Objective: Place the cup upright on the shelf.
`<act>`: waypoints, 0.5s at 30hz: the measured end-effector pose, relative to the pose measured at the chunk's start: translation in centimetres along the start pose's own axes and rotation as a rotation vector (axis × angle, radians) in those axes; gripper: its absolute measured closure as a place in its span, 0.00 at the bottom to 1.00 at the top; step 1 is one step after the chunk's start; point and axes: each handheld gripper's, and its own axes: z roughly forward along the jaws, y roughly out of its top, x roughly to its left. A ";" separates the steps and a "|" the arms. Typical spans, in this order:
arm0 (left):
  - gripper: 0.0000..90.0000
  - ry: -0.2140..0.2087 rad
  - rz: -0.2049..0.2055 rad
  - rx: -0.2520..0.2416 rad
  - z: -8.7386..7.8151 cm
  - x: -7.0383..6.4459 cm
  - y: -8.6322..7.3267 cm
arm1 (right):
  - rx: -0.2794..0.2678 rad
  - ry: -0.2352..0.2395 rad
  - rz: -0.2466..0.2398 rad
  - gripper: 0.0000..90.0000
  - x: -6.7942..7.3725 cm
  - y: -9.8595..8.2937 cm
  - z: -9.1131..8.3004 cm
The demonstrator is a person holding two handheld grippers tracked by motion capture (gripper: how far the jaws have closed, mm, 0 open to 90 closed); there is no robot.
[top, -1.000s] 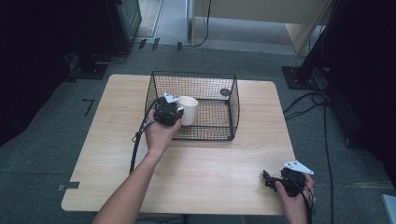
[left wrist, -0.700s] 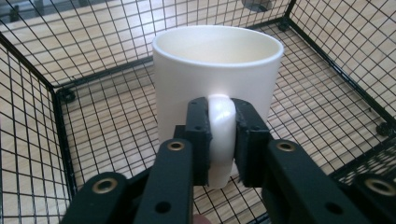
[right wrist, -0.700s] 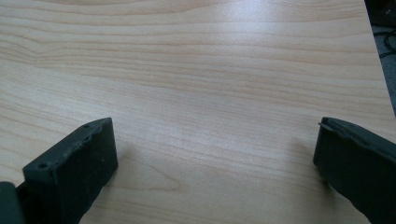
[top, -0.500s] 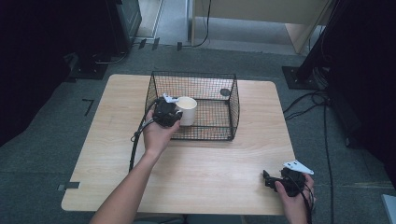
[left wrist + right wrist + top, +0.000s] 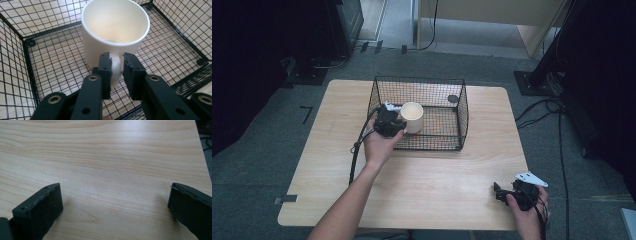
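Observation:
A cream mug (image 5: 412, 116) stands upright inside a black wire basket (image 5: 462, 107) at the back middle of the table. My left gripper (image 5: 388, 122) reaches over the basket's left wall and is shut on the mug's handle. In the left gripper view both black jaws pinch the handle (image 5: 115, 67) below the mug (image 5: 115, 27), which holds nothing. My right gripper (image 5: 499, 192) rests low at the table's front right corner. In the right gripper view it is open (image 5: 115, 187), with only bare wood between its jaws.
A small black round object (image 5: 452, 98) lies in the basket's back right corner. The wooden table (image 5: 427, 185) has free room in front of the basket. Cables (image 5: 542, 107) trail on the floor to the right.

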 end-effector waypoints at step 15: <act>0.59 -0.012 -0.016 -0.150 -4.0 -0.2 0.0 | 0.000 0.000 0.001 0.00 0.0 0.0 0.0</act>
